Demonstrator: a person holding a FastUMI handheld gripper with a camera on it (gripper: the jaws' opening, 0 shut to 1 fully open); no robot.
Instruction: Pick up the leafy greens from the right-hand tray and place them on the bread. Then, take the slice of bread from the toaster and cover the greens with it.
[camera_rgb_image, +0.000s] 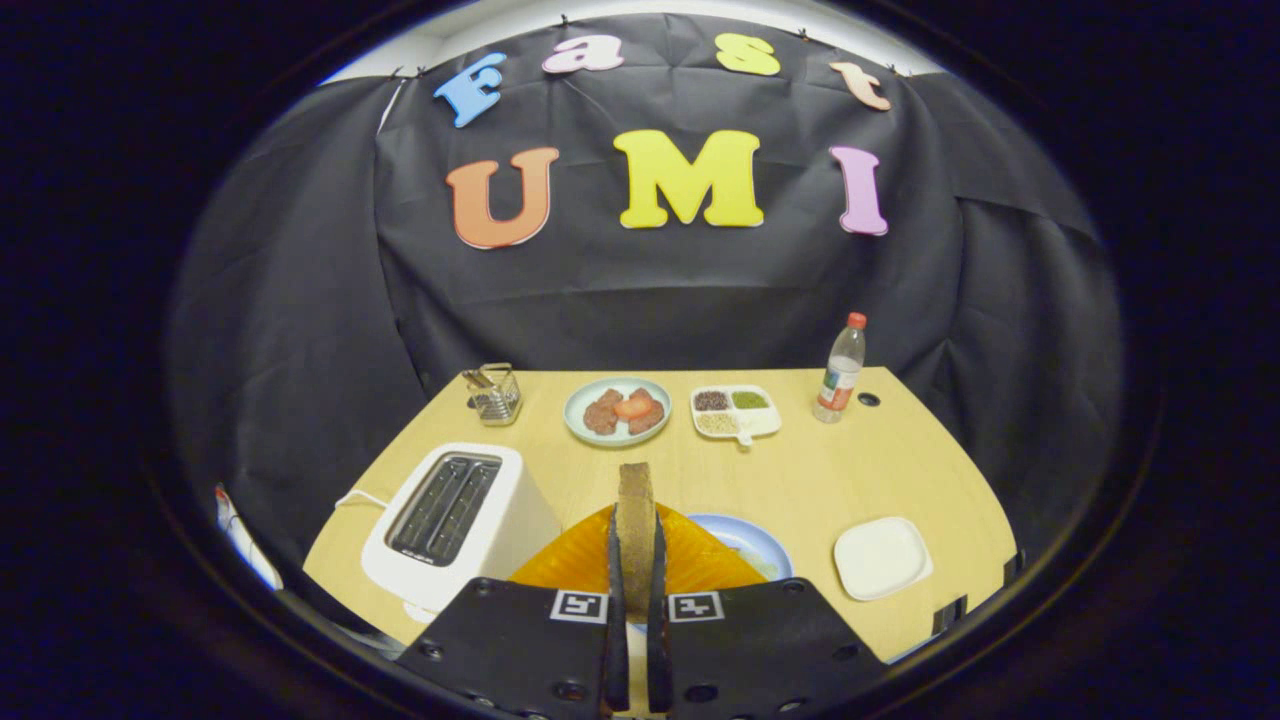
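Note:
My gripper (636, 548) is shut on a brown slice of bread (635, 505), held upright on its edge between the two fingers, above the near part of the table. Left of the fingers stands the white toaster (455, 515), with both slots dark and nothing sticking out of them. Just beyond and right of the fingers lies a blue plate (765, 540) with something pale greenish on it, mostly hidden behind the gripper. Further right sits a small white square tray (882, 557) with a bare surface.
An orange ribbed surface (560, 565) shows right behind the fingers. At the back of the wooden table (800, 470) stand a wire holder (492, 392), a plate of meat and tomato (617, 410), a divided dish of grains (735, 411) and a plastic bottle (840, 370).

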